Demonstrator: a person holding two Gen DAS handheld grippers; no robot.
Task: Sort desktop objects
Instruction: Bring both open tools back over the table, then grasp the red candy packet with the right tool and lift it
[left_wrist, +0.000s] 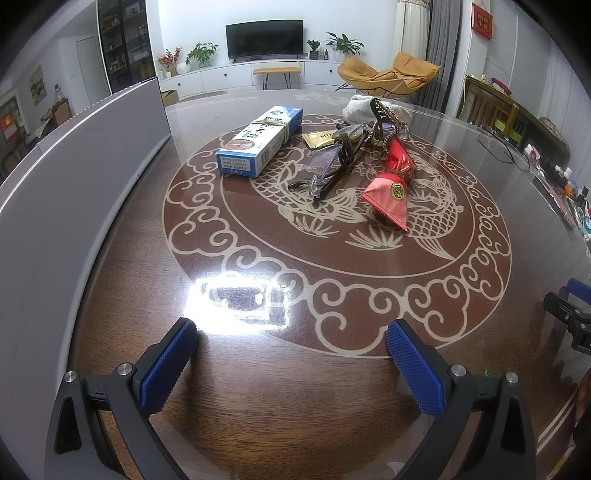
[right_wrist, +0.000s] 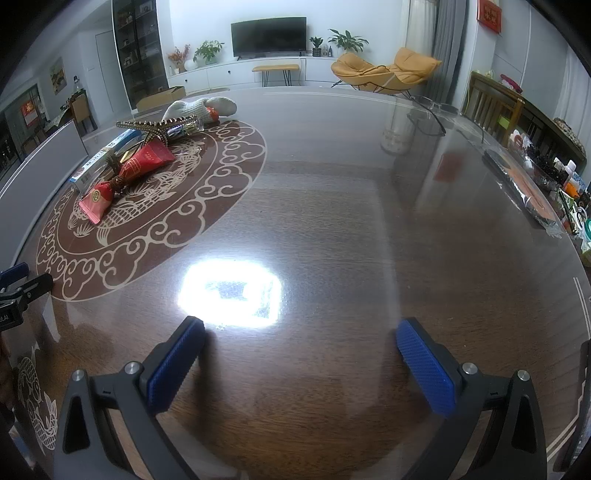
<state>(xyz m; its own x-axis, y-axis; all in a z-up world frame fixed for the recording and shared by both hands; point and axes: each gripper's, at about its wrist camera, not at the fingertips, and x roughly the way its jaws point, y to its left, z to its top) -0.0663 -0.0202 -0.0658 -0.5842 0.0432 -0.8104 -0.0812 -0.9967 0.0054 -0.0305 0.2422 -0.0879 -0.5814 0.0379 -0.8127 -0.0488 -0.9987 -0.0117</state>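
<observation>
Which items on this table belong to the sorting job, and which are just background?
To sort:
- blue box
- glasses
- red tube
- beaded hair clip
- white sock
- gold sachet

Just lying about:
- grey board
- second pair of glasses
- clutter along the right edge

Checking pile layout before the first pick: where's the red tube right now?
Left wrist view: the red tube lies right of centre on the fish-pattern table, cap end nearest, right of the glasses and below the studded hair clip.
</observation>
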